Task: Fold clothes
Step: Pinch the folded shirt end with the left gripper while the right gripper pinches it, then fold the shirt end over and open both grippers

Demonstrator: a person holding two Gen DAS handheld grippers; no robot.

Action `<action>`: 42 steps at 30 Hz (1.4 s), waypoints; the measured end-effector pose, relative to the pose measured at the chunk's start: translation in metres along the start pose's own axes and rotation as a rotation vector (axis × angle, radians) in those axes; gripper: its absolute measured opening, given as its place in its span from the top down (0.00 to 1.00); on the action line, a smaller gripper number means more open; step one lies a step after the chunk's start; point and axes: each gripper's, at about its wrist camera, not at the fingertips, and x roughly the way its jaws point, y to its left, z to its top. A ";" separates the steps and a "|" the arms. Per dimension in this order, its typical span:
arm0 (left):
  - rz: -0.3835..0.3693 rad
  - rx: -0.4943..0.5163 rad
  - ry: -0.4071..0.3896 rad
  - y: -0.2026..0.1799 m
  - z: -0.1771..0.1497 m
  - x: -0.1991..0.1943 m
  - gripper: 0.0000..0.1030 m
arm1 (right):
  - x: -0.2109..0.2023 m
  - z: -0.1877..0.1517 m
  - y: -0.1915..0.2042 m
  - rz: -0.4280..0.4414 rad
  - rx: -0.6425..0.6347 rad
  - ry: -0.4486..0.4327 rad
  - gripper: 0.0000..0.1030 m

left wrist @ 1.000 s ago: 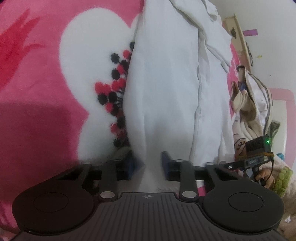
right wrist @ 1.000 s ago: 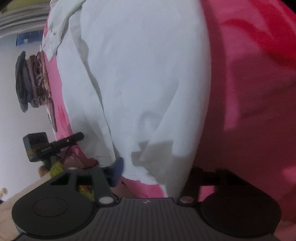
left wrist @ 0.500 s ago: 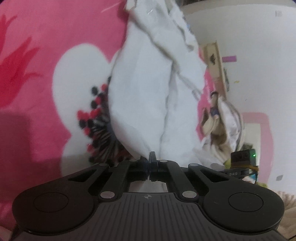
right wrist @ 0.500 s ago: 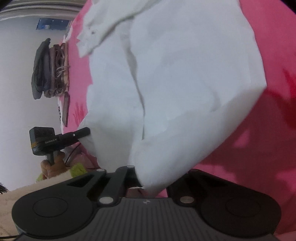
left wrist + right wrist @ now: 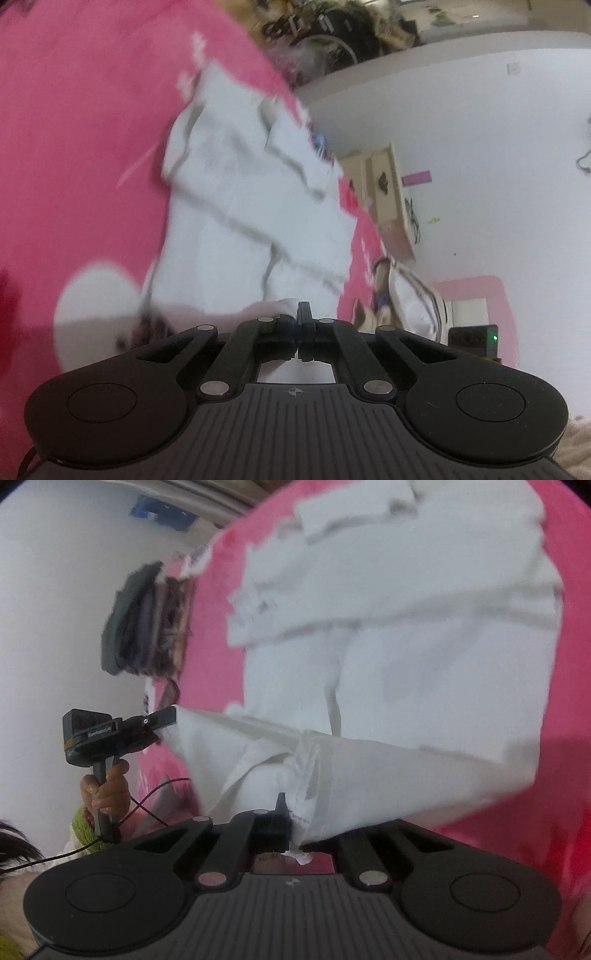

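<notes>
Pinching shirt [image 5: 406, 686] hem: left gripper [image 5: 303, 314] pressed together on cloth | right gripper [image 5: 295, 812] clamps the other corner | blanket [image 5: 74, 147] below

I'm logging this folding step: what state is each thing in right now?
White cotton garment: near hem lifted off the blanket at both corners, far part lying flat.
Left tool: shut on the garment's corner.
Right tool: shut on the garment's hem.
Pink fleece blanket: spread flat under the garment.
Stack of dark folded clothes: folded, at the blanket's edge.
</notes>
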 end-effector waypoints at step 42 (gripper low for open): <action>0.477 0.295 -0.059 -0.021 0.048 0.075 0.54 | 0.103 0.186 0.027 -0.199 -0.652 -0.129 0.70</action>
